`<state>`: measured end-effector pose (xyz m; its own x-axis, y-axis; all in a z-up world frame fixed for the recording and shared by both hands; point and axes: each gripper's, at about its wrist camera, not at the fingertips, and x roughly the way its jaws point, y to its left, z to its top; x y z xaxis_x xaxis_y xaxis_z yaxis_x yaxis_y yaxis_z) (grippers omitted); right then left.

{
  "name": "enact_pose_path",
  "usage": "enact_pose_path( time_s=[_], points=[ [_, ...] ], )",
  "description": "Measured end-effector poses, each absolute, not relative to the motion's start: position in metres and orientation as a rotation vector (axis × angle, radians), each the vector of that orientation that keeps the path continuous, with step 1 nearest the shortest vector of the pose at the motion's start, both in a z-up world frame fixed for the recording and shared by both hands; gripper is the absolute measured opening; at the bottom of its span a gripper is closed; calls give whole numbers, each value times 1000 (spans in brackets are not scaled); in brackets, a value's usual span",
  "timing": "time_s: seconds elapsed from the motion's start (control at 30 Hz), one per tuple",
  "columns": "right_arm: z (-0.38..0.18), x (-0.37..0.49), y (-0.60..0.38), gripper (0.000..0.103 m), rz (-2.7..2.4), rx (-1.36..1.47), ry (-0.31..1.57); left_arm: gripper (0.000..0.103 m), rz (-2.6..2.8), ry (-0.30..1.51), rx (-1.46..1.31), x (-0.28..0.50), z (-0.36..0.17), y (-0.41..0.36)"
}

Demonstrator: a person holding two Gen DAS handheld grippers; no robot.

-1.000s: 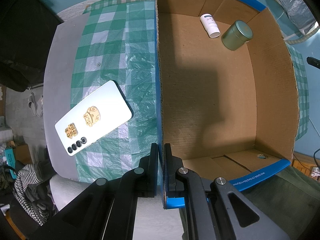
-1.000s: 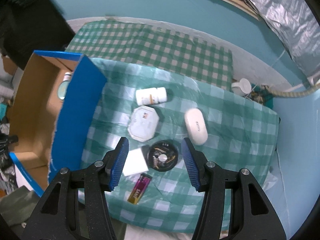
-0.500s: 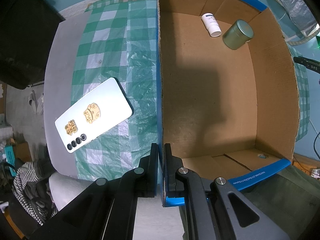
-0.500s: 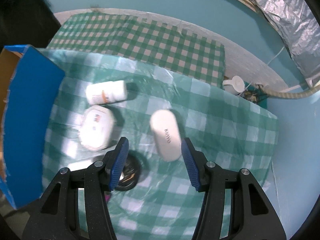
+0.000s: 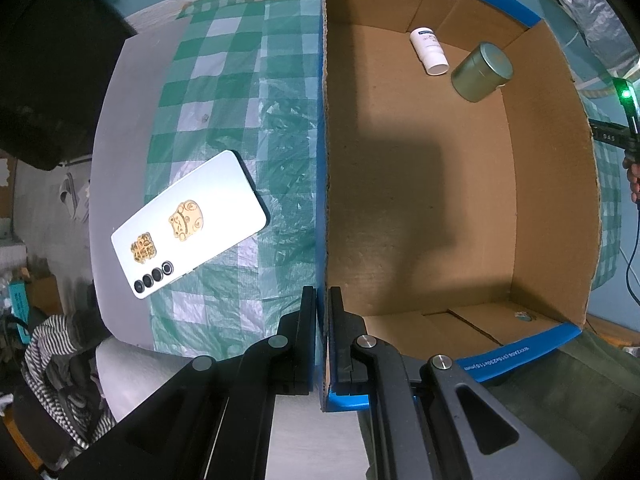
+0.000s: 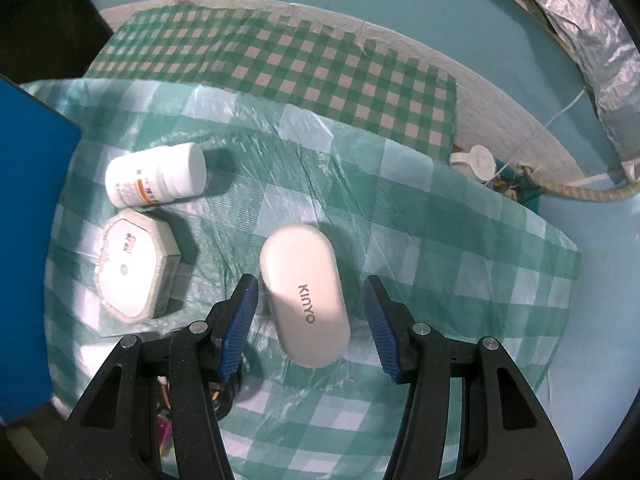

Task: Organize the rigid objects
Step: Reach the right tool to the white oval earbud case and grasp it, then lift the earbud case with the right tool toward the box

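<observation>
Roughly early-to-mid task, judging by the layout: two things already sit in the cardboard box, a white tube and a round tin, both at the far end. Still out on the checked cloth are the white case, a pill bottle, an octagonal box, and, on the other side of the box, a phone lying face down. A couple of small items show only partly behind your right gripper's left finger; can't tell what they are.

Your left gripper is clenched on the box's near-left wall, one finger outside, one inside, so you're steadying the box.

Your right gripper points down over the white case with its blue fingers spread. The case lies flat on the cloth between them, long axis running roughly along the fingers and slightly tilted. It sits closer to the left finger, with a clear gap on the right. Neither finger touches it, so nothing is gripped yet. My read: that case goes into the box next.
</observation>
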<state>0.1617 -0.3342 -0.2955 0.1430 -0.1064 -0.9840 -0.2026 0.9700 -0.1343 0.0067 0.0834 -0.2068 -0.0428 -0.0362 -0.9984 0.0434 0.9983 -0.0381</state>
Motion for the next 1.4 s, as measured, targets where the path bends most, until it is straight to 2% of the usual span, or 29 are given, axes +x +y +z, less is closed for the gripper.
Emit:
enact_pose_path(
  time_s=[0.17,0.27,0.43,0.83,1.4],
  points=[
    [-302,164,-335,54,76,-270,1440,5,-60,1609,1,6,-206,83],
    [-301,164,-334,42,92,-254,1433,5,-59,1607,-2,6,-206,84],
    [-301,165,-331,37,99,-241,1431,5,-61,1610,3,7,-205,83],
    [-295,160,-330,37,73,-175,1430,5,-72,1606,7,7,-203,83],
    [-240,150,-299,37,106,-130,1388,5,-86,1601,23,6,-202,80]
  ],
)
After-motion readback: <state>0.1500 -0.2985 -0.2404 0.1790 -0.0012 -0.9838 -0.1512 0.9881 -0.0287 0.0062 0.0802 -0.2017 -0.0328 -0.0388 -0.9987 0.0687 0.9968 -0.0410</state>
